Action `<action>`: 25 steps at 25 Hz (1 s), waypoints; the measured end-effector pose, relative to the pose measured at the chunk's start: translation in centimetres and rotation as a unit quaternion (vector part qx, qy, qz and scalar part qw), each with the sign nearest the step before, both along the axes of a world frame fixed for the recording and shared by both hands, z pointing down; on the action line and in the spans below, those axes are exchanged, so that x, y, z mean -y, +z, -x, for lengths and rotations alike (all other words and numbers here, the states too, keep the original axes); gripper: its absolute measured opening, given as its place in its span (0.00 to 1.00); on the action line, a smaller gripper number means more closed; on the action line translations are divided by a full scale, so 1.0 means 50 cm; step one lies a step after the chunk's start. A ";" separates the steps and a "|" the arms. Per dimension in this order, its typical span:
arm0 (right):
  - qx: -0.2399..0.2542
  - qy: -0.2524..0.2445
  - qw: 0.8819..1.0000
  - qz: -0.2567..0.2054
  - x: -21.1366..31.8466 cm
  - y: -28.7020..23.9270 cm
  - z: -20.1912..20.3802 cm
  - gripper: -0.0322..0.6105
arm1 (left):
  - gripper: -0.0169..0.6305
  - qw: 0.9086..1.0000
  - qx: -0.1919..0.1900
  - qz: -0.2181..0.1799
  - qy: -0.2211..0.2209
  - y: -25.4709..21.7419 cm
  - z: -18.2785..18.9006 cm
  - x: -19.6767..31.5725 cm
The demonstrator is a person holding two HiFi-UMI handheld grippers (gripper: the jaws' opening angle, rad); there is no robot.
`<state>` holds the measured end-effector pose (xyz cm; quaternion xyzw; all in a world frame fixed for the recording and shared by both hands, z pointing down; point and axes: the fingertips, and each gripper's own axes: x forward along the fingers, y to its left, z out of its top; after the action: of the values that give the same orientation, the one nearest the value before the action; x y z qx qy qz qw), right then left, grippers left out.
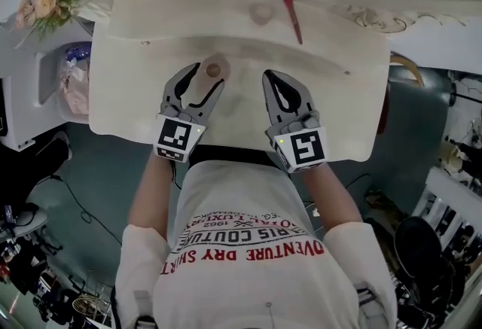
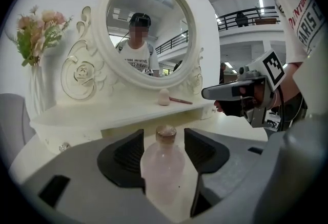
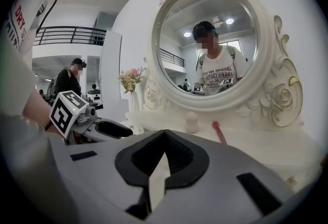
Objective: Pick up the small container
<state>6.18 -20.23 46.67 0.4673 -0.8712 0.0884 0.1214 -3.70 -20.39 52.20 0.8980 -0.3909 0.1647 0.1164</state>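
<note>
Small container [image 2: 161, 166]: a pale pink, see-through little bottle with a narrow neck and a brownish stopper, standing upright on the cream dressing table [image 1: 339, 94] near its middle, a little back from the front edge. It stands right between the jaws of my left gripper [image 2: 164, 142], which are spread wide on either side of its body; as far as I can see the pads are not pressing on it. My right gripper [image 3: 164, 133] has its jaws closed together with nothing in them, and hangs over the table well to the right of the bottle.

I judge the bottle to be light and rigid, glass or hard plastic, with a smooth rounded wall that could slide in the pads. The slim neck and stopper look like a poor hold, so I would close on the widest part of the body, below the shoulder, gently and squarely. It looks tall for its base, so a lopsided touch may tip it.

Room is generous: bare tabletop lies all round the bottle. Behind it rises a low shelf [image 2: 128, 113] carrying a small pale puff [image 1: 262, 13] and a red stick [image 1: 292, 19], with the oval mirror [image 2: 148, 28] above, so straight up is the free way out
</note>
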 end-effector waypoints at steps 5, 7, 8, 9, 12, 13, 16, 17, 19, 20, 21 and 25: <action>-0.002 0.012 1.000 0.018 0.010 0.030 -0.004 0.05 | 0.38 1.000 0.018 0.004 0.012 0.033 -0.018 0.020; -0.001 0.014 1.000 0.019 0.013 0.032 -0.005 0.05 | 0.38 1.000 0.020 0.001 0.018 0.036 -0.028 0.024; -0.001 0.014 1.000 0.019 0.014 0.033 -0.005 0.05 | 0.37 1.000 0.020 -0.001 0.020 0.037 -0.032 0.026; 0.000 0.014 1.000 0.019 0.015 0.034 -0.004 0.05 | 0.36 1.000 0.021 -0.004 0.021 0.039 -0.034 0.028; -0.001 0.017 1.000 0.021 0.013 0.040 -0.006 0.05 | 0.31 1.000 0.020 -0.009 0.020 0.046 -0.037 0.035; -0.001 0.019 1.000 0.022 0.012 0.042 -0.009 0.05 | 0.28 1.000 0.019 -0.011 0.020 0.048 -0.037 0.036; -0.001 0.026 0.999 0.024 0.007 0.046 -0.018 0.05 | 0.26 1.000 0.011 -0.023 0.017 0.049 -0.037 0.036; -0.002 0.028 0.999 0.025 0.005 0.046 -0.021 0.05 | 0.26 0.999 0.008 -0.027 0.016 0.048 -0.037 0.036; -0.004 0.030 0.999 0.026 0.000 0.048 -0.026 0.05 | 0.26 0.999 0.004 -0.032 0.016 0.048 -0.038 0.035; -0.006 0.031 0.999 0.027 -0.003 0.049 -0.028 0.05 | 0.26 0.999 0.003 -0.033 0.017 0.048 -0.038 0.035; -0.007 0.032 0.999 0.028 -0.005 0.050 -0.030 0.05 | 0.25 0.999 0.003 -0.034 0.017 0.048 -0.038 0.035; -0.012 0.036 0.999 0.028 -0.013 0.050 -0.032 0.05 | 0.25 0.999 0.006 -0.028 0.016 0.049 -0.036 0.036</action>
<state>7.79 -19.60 49.15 0.4954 -0.8496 0.1115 0.1422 -1.91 -22.19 54.63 0.9060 -0.3818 0.1608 0.0865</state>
